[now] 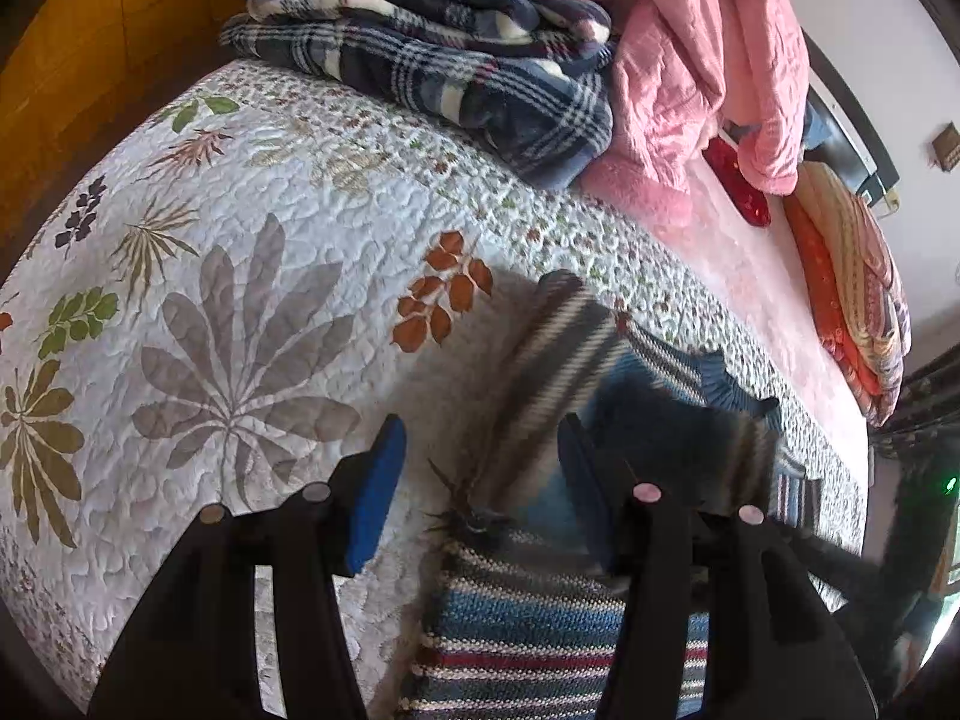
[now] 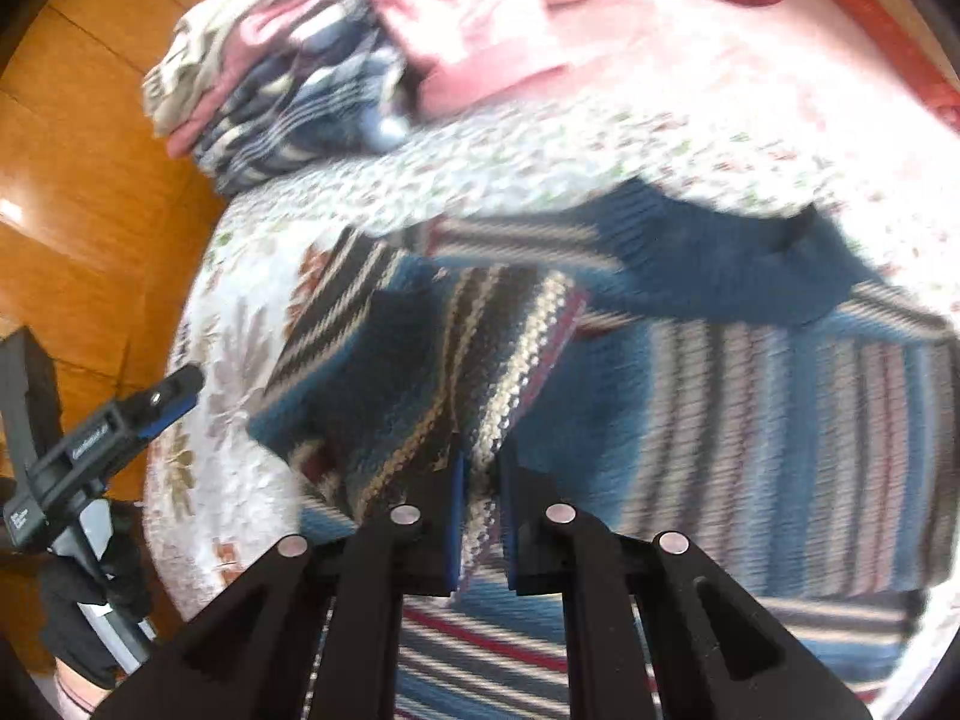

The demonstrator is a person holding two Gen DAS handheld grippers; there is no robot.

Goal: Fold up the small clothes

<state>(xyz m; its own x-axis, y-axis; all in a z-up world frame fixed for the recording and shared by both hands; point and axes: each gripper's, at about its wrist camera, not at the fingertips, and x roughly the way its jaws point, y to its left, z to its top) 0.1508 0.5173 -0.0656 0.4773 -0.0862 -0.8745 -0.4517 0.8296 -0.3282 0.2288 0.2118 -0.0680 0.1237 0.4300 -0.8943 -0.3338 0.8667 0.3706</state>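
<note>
While your right hand-held gripper pinches a raised fold of the striped sweater, your left hand-held gripper hangs released above its edge; the sweater lies spread on the bed's floral quilt.

floral quilt, plaid blanket, wooden floor

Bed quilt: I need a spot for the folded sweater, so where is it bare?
Free: the leaf-print quilt left of the striped sweater, below the plaid blanket stack. Crowded: the far end with pink bedding, and the right side under the sweater.
</note>
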